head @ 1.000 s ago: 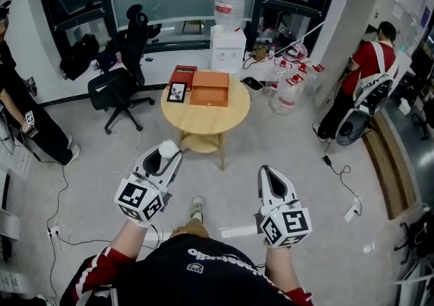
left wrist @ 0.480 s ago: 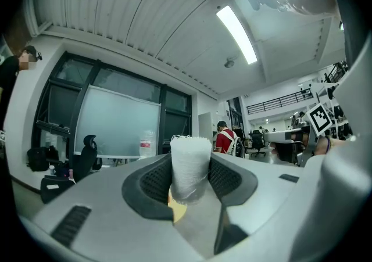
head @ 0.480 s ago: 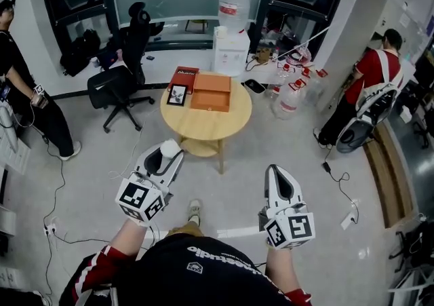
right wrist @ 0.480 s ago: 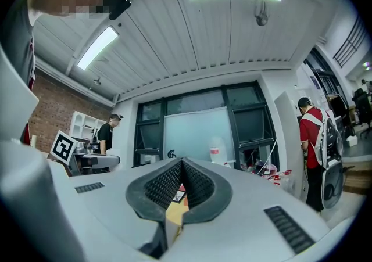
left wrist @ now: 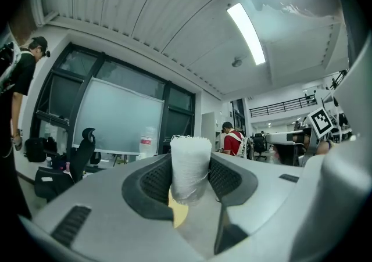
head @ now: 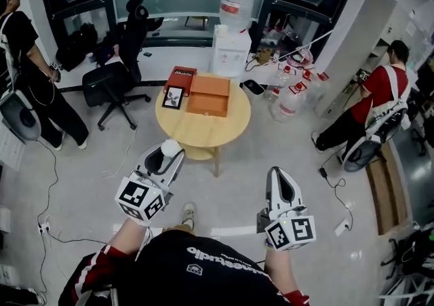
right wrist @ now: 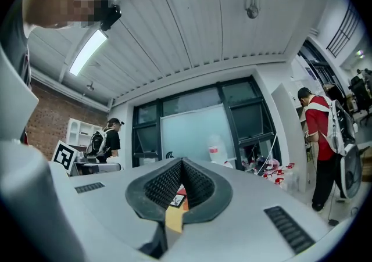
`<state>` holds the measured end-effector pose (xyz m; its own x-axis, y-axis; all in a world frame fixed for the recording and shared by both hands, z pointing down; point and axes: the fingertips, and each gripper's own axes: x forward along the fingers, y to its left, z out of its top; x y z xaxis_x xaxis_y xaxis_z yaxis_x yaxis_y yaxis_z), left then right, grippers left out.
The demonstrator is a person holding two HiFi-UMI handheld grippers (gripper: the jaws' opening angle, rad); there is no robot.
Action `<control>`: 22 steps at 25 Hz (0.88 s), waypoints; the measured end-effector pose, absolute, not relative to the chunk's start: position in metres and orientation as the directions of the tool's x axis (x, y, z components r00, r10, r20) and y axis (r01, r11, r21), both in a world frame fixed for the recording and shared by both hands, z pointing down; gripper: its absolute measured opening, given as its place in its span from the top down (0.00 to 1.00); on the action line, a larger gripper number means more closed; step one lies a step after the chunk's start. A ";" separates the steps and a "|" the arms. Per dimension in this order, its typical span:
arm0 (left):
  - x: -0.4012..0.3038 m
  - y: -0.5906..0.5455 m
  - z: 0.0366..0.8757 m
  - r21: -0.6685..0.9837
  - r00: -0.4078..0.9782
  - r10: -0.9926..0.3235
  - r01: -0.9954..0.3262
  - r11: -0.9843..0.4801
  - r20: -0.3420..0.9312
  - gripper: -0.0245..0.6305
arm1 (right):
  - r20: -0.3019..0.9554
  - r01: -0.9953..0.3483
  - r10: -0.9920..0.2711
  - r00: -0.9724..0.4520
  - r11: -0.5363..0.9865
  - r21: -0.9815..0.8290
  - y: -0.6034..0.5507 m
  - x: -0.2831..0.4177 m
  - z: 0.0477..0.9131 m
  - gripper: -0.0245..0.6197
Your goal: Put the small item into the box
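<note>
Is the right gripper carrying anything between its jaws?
No, the right gripper has its jaws together with nothing between them; the white item sits in the left gripper.

The person wears a black top (head: 203, 267) with white lettering across it, red sleeves (head: 95, 272) with white striping, and a pale shoe (head: 188, 214). The left hand-held gripper (head: 168, 153) and right hand-held gripper (head: 278, 176) are pale grey shells with black ribbed pads. Each carries a white cube (head: 141, 197) of black square markers.

We could not tell whether the box (head: 209, 95) on the counter (head: 203, 131) stood open; the left hand-held gripper (left wrist: 190, 184) hid the lower part of the item (left wrist: 189, 159).
</note>
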<state>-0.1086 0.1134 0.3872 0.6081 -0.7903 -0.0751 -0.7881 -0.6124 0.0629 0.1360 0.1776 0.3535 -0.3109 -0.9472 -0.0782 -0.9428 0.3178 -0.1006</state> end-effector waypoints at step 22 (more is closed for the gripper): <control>-0.128 -0.053 0.400 0.129 0.582 -0.811 -0.801 -0.584 -0.058 0.68 | 0.037 -0.927 -0.929 -0.369 0.365 -0.089 -0.002 0.113 0.359 0.92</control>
